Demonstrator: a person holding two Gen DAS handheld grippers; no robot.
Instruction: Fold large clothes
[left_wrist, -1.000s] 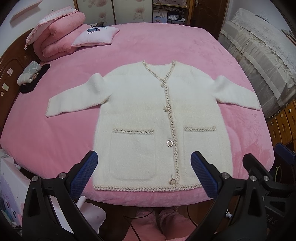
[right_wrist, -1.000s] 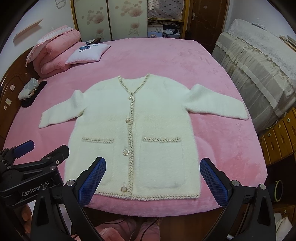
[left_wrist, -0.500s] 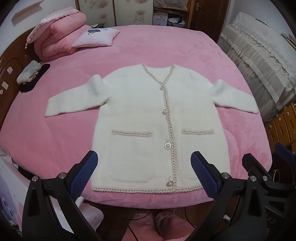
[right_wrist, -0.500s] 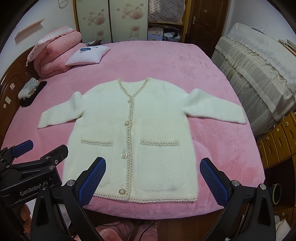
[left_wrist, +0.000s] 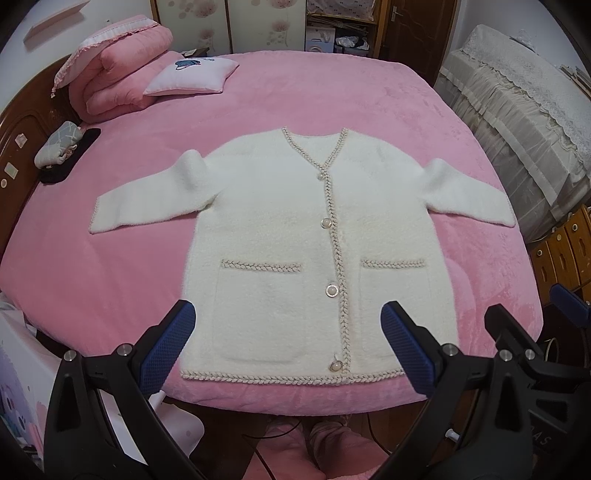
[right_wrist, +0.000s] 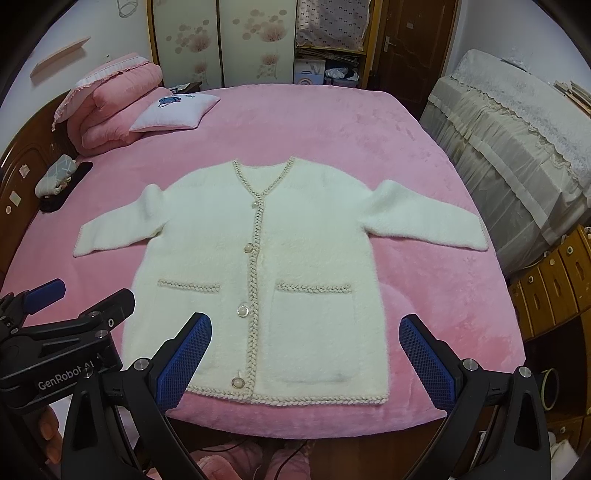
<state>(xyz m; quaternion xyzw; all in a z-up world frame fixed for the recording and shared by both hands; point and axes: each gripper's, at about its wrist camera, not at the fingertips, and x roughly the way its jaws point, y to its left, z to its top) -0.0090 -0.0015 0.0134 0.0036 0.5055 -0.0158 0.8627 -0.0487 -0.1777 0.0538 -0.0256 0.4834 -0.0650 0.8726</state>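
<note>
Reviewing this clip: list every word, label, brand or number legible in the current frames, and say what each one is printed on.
"GenRobot AI" – white lettering on the black body of the left gripper, seen in the right wrist view.
Partial letters, apparently "AS" – on the black body of the right gripper at the lower right of the left wrist view; too cut off to read fully.
Pillow – a blue printed motif; no readable text.
Cardigan – no label or text visible.
</note>
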